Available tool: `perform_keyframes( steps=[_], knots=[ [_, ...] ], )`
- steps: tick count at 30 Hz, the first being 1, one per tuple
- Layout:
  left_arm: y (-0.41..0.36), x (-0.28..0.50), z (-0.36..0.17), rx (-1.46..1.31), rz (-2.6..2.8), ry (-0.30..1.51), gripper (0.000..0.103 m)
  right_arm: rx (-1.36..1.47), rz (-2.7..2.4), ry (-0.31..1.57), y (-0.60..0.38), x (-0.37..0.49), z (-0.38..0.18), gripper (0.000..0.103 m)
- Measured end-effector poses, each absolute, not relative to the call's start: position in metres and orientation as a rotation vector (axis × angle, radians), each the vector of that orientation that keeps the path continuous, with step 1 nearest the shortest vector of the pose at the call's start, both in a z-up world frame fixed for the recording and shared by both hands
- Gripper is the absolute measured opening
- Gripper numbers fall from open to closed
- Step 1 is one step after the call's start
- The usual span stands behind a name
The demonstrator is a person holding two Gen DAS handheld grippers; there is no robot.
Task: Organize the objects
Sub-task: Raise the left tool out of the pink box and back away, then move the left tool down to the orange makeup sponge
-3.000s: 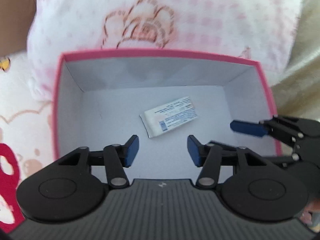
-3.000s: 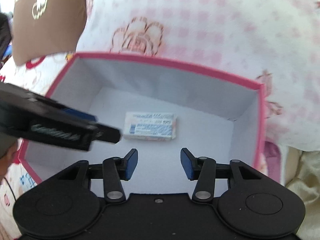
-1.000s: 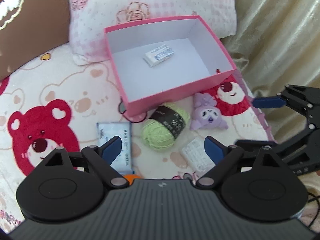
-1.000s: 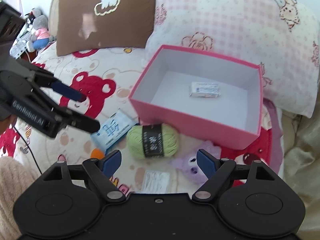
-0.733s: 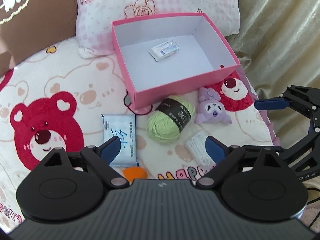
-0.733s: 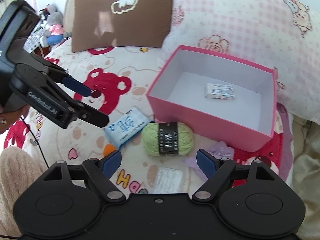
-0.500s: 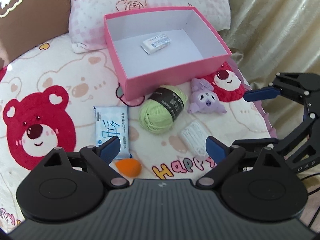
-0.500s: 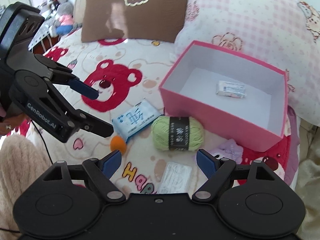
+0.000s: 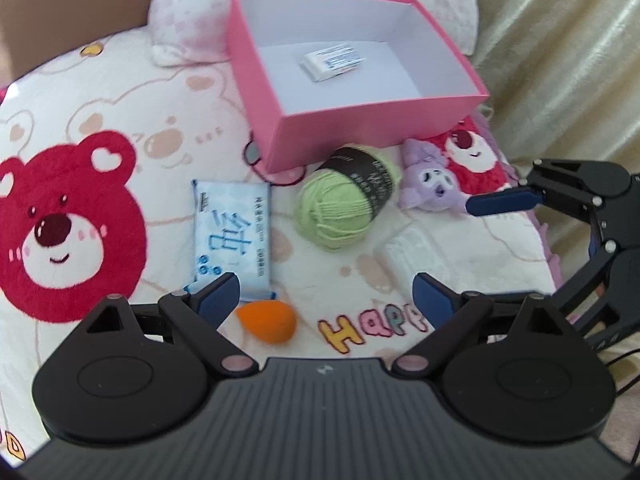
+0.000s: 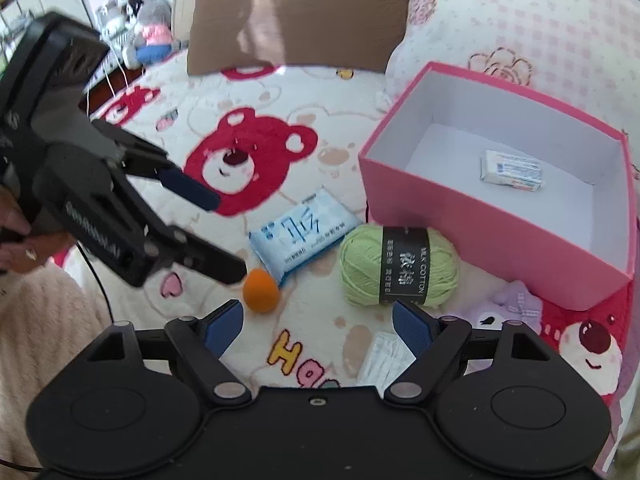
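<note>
Both grippers hover over the bed (image 9: pixel 120 92) with jaws spread wide and nothing between them: the left gripper (image 9: pixel 326 294) above the blue tissue pack (image 9: pixel 232 236) and orange sponge (image 9: pixel 266 322), the right gripper (image 10: pixel 318 328) near the green yarn ball (image 10: pixel 398 266). A purple plush (image 9: pixel 430 180) lies beside the yarn. The pink box (image 9: pixel 376 128) holds one small white packet (image 9: pixel 334 60); a flat white packet (image 10: pixel 382 358) lies on the blanket.
</note>
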State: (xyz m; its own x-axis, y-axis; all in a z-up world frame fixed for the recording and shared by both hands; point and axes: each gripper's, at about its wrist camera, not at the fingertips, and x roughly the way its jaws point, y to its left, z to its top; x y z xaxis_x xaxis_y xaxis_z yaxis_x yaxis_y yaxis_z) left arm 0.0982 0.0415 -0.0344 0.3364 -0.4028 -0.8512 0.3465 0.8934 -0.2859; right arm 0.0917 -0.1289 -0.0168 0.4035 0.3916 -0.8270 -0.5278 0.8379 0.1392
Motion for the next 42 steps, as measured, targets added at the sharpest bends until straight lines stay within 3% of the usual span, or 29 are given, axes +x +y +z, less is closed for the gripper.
perform_keyframes(
  steps=[16,21,27,38,42],
  knots=[
    [0.070,0.105,-0.098,-0.229,-0.422,1.236,0.093,-0.252,0.590,1.001,-0.089,0.098,-0.064,0.081],
    [0.071,0.106,-0.112,-0.210,-0.379,1.247,0.093,-0.437,0.535,0.861,-0.069,0.084,-0.078,0.081],
    [0.084,0.106,-0.124,-0.234,-0.350,1.242,0.093,-0.374,0.592,0.883,-0.060,0.087,-0.088,0.081],
    [0.086,0.107,-0.141,-0.238,-0.311,1.199,0.089,-0.456,0.673,0.843,-0.029,0.076,-0.117,0.081],
    [0.087,0.104,-0.146,-0.237,-0.315,1.186,0.082,-0.448,0.671,0.863,-0.023,0.079,-0.128,0.081]
  ],
)
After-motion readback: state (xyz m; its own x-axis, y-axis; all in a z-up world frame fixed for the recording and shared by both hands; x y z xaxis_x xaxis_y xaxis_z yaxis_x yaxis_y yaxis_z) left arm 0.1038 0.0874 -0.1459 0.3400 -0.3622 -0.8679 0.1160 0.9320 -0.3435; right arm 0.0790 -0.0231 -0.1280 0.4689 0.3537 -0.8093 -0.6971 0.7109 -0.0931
